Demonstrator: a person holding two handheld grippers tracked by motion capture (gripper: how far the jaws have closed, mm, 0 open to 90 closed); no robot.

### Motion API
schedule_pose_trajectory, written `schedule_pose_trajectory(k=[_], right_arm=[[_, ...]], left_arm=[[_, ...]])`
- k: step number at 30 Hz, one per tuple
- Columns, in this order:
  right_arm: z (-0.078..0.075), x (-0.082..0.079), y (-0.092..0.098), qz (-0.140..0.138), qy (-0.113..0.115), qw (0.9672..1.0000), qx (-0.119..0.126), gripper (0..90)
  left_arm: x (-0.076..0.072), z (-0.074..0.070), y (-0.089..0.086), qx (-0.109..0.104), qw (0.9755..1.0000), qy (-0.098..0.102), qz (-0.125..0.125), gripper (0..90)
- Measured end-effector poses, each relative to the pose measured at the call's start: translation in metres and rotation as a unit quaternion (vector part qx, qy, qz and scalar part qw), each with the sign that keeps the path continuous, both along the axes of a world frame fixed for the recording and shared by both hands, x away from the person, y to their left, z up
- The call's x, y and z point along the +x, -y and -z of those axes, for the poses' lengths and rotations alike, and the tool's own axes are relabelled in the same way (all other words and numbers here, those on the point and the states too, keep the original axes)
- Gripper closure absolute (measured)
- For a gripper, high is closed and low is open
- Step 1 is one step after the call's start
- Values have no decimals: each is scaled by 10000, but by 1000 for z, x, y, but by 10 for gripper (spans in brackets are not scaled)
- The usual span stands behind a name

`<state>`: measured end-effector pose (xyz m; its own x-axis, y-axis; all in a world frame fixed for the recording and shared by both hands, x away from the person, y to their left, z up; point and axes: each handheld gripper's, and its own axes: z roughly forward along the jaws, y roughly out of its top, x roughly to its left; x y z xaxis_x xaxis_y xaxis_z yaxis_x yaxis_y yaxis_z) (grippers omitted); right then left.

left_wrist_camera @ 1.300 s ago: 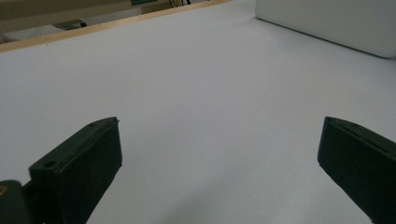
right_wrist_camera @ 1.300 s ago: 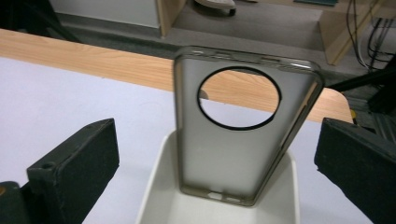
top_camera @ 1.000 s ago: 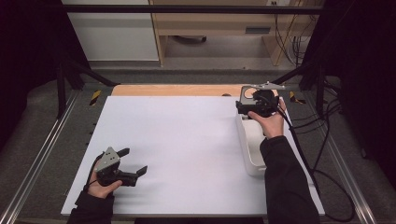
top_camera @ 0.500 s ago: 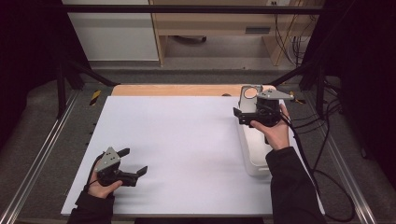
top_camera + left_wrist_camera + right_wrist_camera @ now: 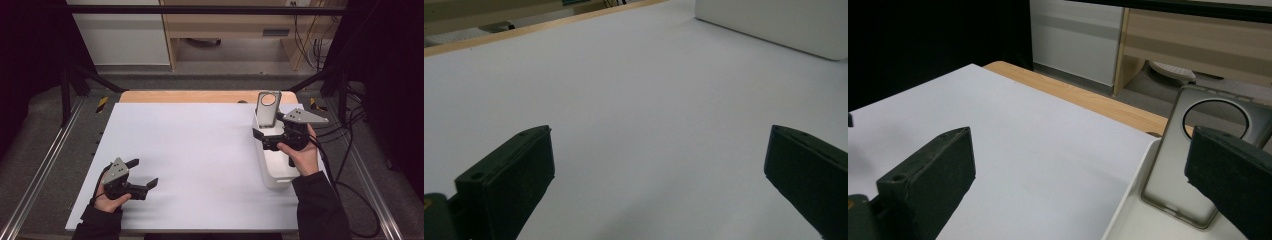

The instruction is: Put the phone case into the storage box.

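high view, grey phone case (image 5: 267,108) upright in white tray (image 5: 276,175), round hole uppermost

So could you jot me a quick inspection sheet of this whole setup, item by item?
Surface: white sheet over a wooden table.
Job's things: white tray at the right; grey phone case with a round hole propped upright at its far end.
Clutter: nothing seen.
Grippers: left gripper open, low at the near left corner; right gripper open over the tray, holding nothing.
Cables: black cable trailing from the right gripper; more by the far wall.
Surroundings: metal rails, dark curtains, wooden desk beyond.
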<state>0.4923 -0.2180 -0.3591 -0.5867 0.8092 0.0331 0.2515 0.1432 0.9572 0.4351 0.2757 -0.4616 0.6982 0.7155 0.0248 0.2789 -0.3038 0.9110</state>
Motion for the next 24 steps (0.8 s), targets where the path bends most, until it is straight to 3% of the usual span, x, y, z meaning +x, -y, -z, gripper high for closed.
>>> schedule_pose_trajectory(k=[14,24], right_arm=[[24,-33,17,-319,156,9993,137,5],[45,-50,38,-272,233,9993,142,4]], left_arm=[[-1,-1,0,-16,10000,39,10,0],[-2,-2,0,-20,10000,68,29,0]])
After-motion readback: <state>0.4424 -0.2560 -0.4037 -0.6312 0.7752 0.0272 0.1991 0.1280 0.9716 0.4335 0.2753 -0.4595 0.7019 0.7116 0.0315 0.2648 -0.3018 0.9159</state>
